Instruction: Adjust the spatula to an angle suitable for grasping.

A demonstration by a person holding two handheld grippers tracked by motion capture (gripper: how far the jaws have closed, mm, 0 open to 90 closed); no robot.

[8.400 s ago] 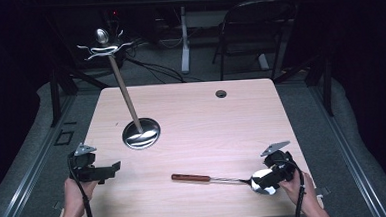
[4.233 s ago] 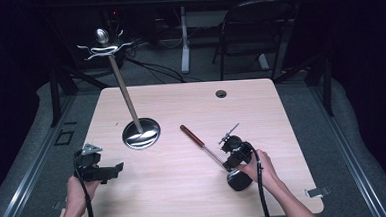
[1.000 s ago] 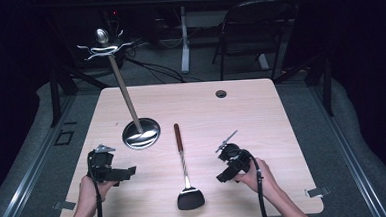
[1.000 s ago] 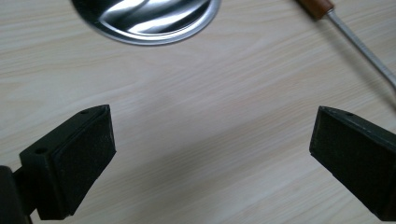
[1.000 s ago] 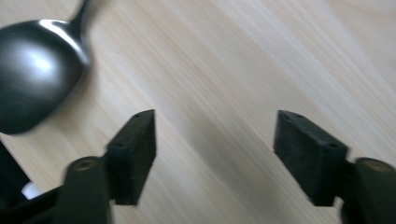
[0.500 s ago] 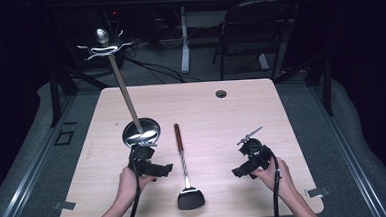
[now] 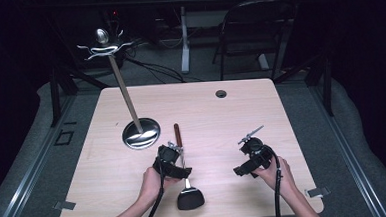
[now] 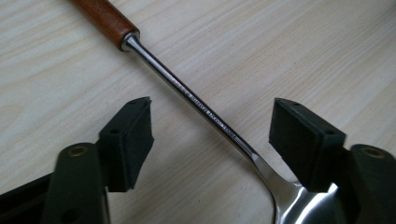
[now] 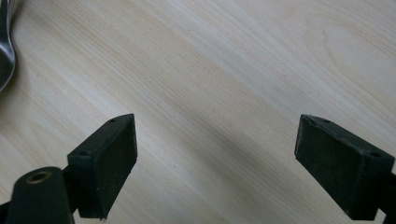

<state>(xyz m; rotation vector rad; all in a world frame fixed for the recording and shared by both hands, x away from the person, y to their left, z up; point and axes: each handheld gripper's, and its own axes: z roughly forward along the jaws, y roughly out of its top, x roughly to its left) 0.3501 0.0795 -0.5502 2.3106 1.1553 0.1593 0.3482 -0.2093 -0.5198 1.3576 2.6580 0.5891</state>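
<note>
A spatula (image 7: 178,135) with a brown wooden handle, a steel shaft and a black head lies on the table, head toward the person. My left gripper (image 7: 180,164) is low over the shaft, with one jaw on each side of it. Its jaws have just been closing. In the left gripper view the shaft (image 8: 205,112) runs between the pads with a gap on both sides, so the left gripper (image 8: 210,135) is open. My right gripper (image 7: 240,170) rests at the right over bare wood. The right gripper (image 9: 215,158) is open and its jaws have just closed in a little on nothing.
A utensil stand with a round steel base (image 7: 141,132), a leaning pole and curled hooks (image 7: 100,46) at the top stands at the table's left. A small dark grommet (image 7: 221,93) sits near the far edge. A steel piece (image 9: 4,46) shows at the right gripper view's top left.
My left hand has moved right from beside the stand base onto the spatula's shaft, and its jaws have narrowed. The right hand shifted slightly right, then kept still.
</note>
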